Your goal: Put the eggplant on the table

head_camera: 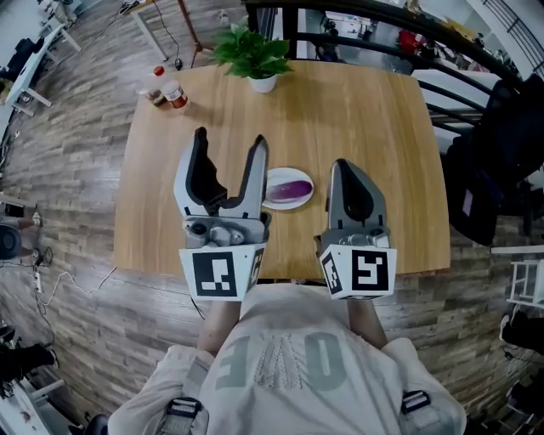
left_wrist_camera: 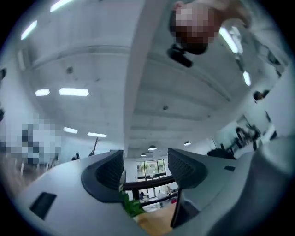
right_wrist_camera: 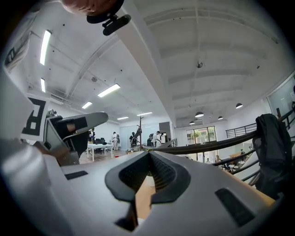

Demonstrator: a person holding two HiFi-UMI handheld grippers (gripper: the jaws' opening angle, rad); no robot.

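Observation:
A purple eggplant lies on a small white plate near the front middle of the wooden table. Both grippers are held up in front of the person, above the table's near edge. My left gripper stands open with its jaws wide apart and nothing between them; it is to the left of the plate. In the left gripper view the left gripper points slightly upward at the ceiling. My right gripper, just right of the plate, is shut and empty; its tips meet in the right gripper view.
A potted green plant stands at the table's far edge, and two bottles at its far left corner. A dark jacket hangs at the right beside a black railing. Wood-plank floor surrounds the table.

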